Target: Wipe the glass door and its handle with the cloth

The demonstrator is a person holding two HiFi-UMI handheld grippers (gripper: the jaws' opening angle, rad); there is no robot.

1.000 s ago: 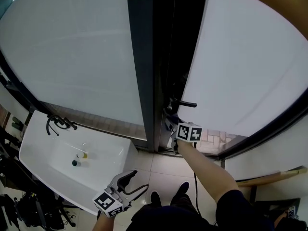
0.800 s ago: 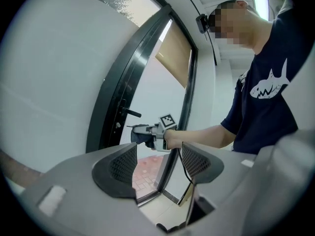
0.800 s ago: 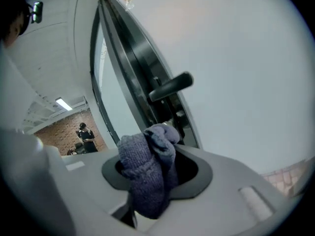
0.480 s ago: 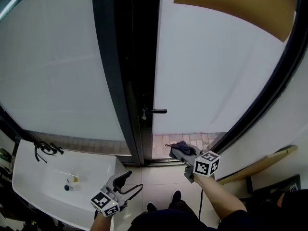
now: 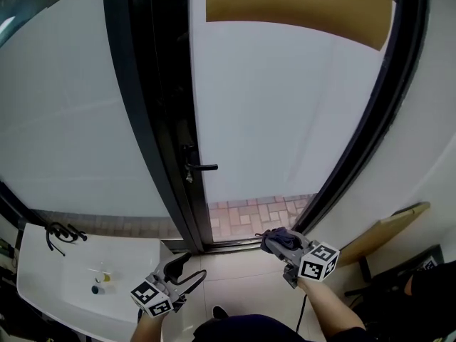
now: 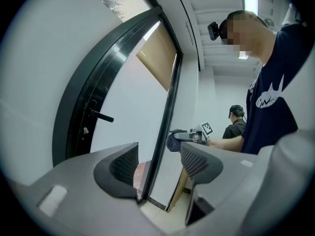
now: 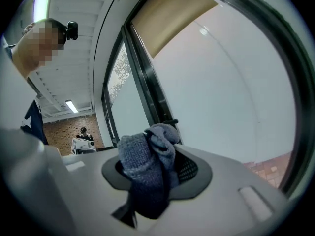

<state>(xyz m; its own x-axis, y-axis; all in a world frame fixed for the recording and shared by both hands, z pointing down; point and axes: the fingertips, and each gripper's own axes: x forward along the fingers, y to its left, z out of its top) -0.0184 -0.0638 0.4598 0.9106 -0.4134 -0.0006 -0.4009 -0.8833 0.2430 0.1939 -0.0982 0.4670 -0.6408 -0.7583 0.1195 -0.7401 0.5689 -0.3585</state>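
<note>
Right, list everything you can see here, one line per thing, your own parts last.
glass door: one, frosted white in a black frame, straight ahead
handle: one, black, on the door's left edge
tan panel: one, across the door's top
sink: one, white, lower left
tap: one, black, at the sink's far rim
board: one, wooden, leaning right of the door
cloth: one, grey-blue, bunched in the right tongs
bystander: one, dark clothes and cap, in the background
left tongs: one, grey, lower left; jaws apart, have just been closing, nothing between them
right tongs: one, grey, lower right, shut on the cloth
</note>
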